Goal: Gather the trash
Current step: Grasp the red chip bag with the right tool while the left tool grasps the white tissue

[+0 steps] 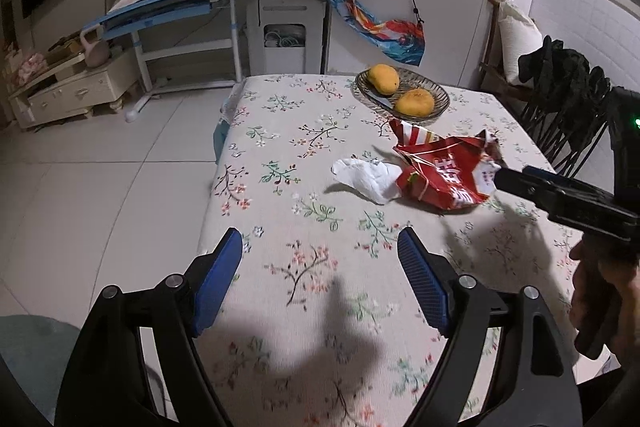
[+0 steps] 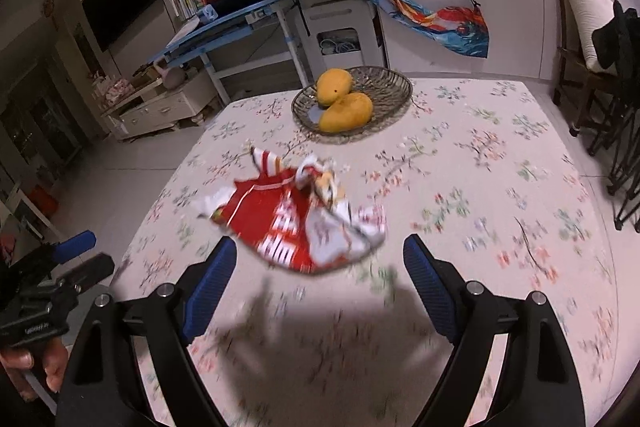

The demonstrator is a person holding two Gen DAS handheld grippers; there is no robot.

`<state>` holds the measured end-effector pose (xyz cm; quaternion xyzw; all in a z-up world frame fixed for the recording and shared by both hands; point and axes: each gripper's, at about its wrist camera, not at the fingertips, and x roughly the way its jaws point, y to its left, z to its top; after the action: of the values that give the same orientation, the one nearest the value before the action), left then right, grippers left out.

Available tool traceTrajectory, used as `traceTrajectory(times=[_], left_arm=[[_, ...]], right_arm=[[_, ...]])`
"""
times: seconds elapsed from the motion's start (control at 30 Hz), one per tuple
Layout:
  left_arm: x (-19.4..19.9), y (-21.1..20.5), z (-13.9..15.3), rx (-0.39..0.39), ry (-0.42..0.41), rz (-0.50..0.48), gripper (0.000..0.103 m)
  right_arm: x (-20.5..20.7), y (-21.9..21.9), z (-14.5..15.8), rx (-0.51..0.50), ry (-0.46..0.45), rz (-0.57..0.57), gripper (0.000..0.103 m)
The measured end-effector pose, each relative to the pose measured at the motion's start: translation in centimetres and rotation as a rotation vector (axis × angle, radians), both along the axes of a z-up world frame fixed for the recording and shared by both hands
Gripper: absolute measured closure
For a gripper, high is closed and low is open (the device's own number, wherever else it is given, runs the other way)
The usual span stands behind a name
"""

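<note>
A crumpled red and white snack wrapper (image 1: 444, 175) lies on the floral tablecloth (image 1: 304, 187), with a crumpled white tissue (image 1: 370, 177) touching its left side. My left gripper (image 1: 320, 251) is open and empty, hovering over the cloth short of the tissue. My right gripper (image 2: 318, 261) is open and empty, its blue pads just short of the wrapper (image 2: 296, 223); that view is blurred. The right gripper also shows at the right of the left wrist view (image 1: 516, 181), close to the wrapper's right end. The tissue is mostly hidden in the right wrist view.
A wire basket (image 1: 404, 93) with two mangoes (image 1: 400, 91) stands at the table's far end (image 2: 352, 101). Dark folding chairs (image 1: 568, 107) stand right of the table. A blue desk (image 1: 176, 7), a low cabinet and a white appliance stand by the far wall.
</note>
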<state>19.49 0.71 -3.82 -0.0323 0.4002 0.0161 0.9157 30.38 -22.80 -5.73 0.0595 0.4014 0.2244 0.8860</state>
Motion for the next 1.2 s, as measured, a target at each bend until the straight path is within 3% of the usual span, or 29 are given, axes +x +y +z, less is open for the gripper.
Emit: traceTrajectory(times=[0.3,0.33,0.43,0.53,0.8,1.2], left_arm=[[3.9,-1.1,-1.1,-0.003,0.017,-0.003,0.022],[4.3,-1.2,-1.2,-0.002,0.019,-0.004,0.022],[5.5,-1.5,-1.6,0.009,0.026,-0.005,0.022],[6.6,-1.4,-2.3,0.019,0.034,0.003,0.022],[8.2,-1.5,-3.6,-0.028,0.048,-0.006,0.022],[10.7,-7.8,-5.3,0.182,0.07,-0.181,0.022]], right_arm=[[3.5,1.1,-1.8,0.033,0.026,0.012,0.022],[3.6,1.2,-2.0,0.035,0.033,0.02,0.028],[3.8,1.5,-2.4,0.025,0.065,0.063,0.059],[3.2,0.9,-2.2,0.021,0.079,0.084,0.07],[1.6,-5.4,-1.0,0.051,0.077,-0.032,0.072],[1.7,-6.3,-1.8,0.054,0.123,-0.032,0.072]])
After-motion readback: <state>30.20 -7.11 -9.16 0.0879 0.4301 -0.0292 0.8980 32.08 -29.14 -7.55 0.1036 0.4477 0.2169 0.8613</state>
